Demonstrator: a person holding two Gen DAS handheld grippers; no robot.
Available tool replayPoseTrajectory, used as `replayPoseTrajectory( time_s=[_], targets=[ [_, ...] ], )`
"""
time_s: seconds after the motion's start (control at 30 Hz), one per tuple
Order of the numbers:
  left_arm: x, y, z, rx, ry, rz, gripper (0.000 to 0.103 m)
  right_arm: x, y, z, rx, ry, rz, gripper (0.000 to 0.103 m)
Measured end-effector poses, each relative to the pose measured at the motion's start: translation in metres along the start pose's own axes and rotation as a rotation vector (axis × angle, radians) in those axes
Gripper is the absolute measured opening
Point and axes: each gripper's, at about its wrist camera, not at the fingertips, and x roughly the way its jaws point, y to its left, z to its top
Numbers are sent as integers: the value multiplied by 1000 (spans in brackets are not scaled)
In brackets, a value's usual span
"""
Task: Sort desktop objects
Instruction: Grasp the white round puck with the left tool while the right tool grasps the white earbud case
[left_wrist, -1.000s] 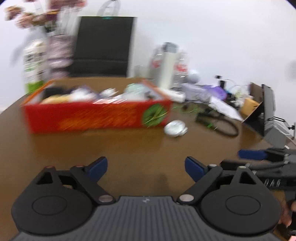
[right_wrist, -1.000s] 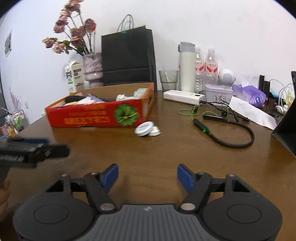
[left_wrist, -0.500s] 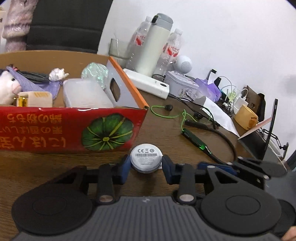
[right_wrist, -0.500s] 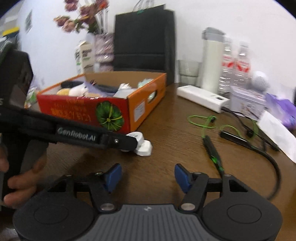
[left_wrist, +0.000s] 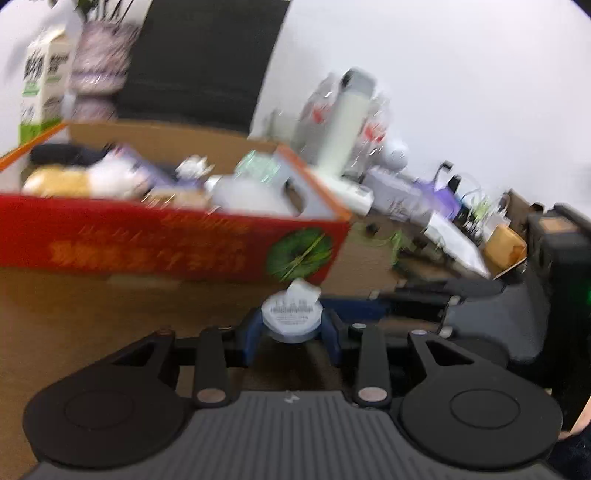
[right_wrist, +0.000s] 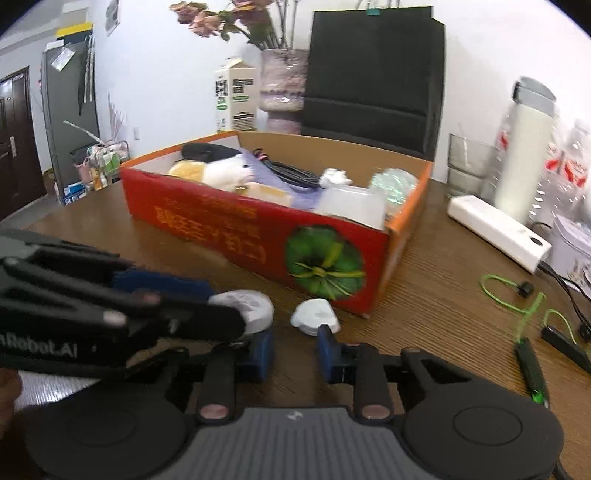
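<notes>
The left gripper (left_wrist: 291, 341) clamps a round white tin with a printed label (left_wrist: 291, 320) between its blue fingertips, near the red cardboard box of sorted items (left_wrist: 159, 236). The right gripper (right_wrist: 294, 352) sits parted around empty space just near of a small white earbud case (right_wrist: 314, 317) lying on the brown wooden table (right_wrist: 443, 306), close to the box's near right corner.

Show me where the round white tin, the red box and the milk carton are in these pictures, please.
round white tin (left_wrist: 291, 320): left wrist view, on its labelled lid.
red box (right_wrist: 258, 236): right wrist view, on its red front wall.
milk carton (right_wrist: 236, 99): right wrist view, on its front face.
</notes>
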Motion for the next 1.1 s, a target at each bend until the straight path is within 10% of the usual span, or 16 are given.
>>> replayPoseTrajectory(
  time_s=[0.03,0.27,0.4,0.77,0.87,1.1],
  targets=[
    [-2,9,-1,-24,31,-4,1,2,3,2,-5,-3,-10,26],
    [-30,27,-18,57,18,117,7,19,2,18,163,9,-68,33],
    [-25,26,-13,143,-15,129,60,26,15,19,144,1,-136,27],
    [45,8,16,252,44,145,67,-34,23,-24,254,1,-193,26],
    [41,-2,8,296,27,171,40,-47,34,-35,281,-8,-190,26],
    [-8,9,-19,197,7,172,40,-71,65,-49,329,-40,-162,26]
  ],
)
